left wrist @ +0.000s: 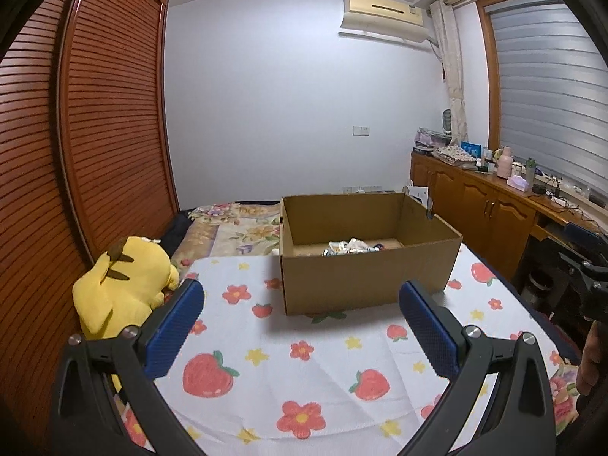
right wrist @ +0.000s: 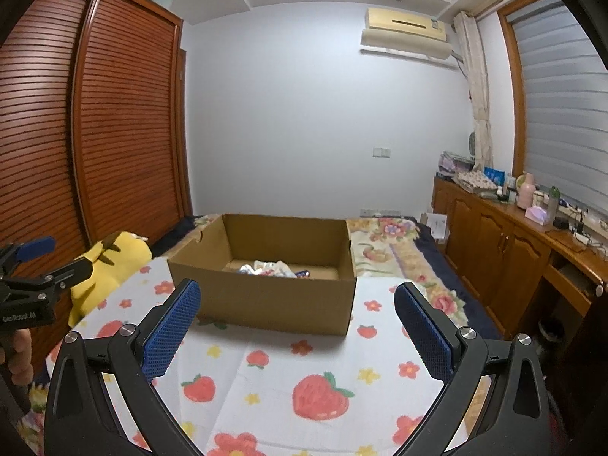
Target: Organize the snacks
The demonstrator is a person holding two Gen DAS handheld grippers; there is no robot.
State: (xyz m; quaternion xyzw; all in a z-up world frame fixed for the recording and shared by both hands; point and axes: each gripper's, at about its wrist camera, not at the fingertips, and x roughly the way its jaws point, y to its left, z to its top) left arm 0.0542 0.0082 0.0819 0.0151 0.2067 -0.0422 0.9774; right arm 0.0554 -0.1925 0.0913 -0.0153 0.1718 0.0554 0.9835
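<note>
I'm seeing both grippers hanging over the bed, both released and holding nothing. Left gripper (left wrist: 302, 317): jaws spread wide, blue pads (left wrist: 173, 328) apart, only the strawberry-and-flower cloth (left wrist: 266, 391) showing between them. Right gripper (right wrist: 298, 323): same, jaws spread wide, pads (right wrist: 171, 330) apart, nothing gripped.

The cardboard box (left wrist: 364, 281) is sitting open-topped on the cloth, just ahead of both grippers. It's lying slightly right of centre in the left wrist view and slightly left of centre in the right wrist view (right wrist: 273, 300). The snacks (left wrist: 351, 247) are lying in a crumpled pile on the box floor, toward the middle; I'm seeing them in the right wrist view too (right wrist: 271, 268). Individual packets are too small to tell apart.

The yellow plush toy (left wrist: 121, 288) is lying at the cloth's left edge, beside the louvred wardrobe (left wrist: 95, 121). The wooden sideboard (left wrist: 486, 209) is standing along the right wall under the window, cluttered on top.
</note>
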